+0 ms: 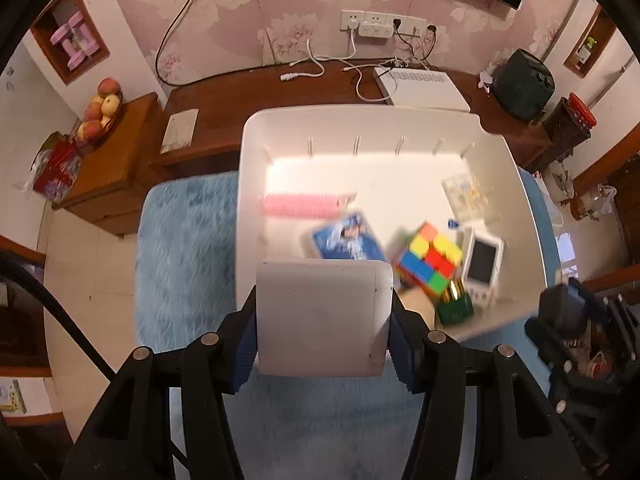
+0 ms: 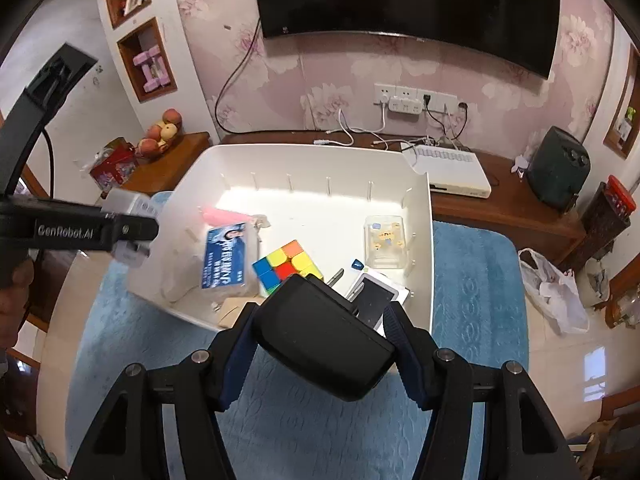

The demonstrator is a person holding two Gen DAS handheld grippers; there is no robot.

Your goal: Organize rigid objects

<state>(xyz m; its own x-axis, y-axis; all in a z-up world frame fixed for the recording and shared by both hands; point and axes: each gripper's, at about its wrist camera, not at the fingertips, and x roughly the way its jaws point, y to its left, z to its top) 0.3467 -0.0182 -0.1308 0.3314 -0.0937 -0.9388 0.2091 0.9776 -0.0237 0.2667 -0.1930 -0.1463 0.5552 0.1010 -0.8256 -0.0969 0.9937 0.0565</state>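
Your left claw point(image 1: 322, 320) grips the white box point(image 1: 322, 316) by its sides, right claw point(image 2: 320, 344) the black case point(image 2: 324, 340), both over the bin point(image 2: 420, 240) edge. Prob. light, stiff, slick shells: keep pads mid-side, don't tilt.

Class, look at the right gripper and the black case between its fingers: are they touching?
Touching. The right wrist view shows the right gripper with both blue pads pressed against the sides of the black case, no gap either side.

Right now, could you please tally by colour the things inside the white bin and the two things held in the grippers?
Inside the white bin:
Pink: 1, comb
Blue: 1, card packet
Multicoloured: 1, puzzle cube
Clear: 1, small box
White: 1, screen gadget
Green: 1, pencil holder

Held:
White: 1, box
Black: 1, case

Total: 8
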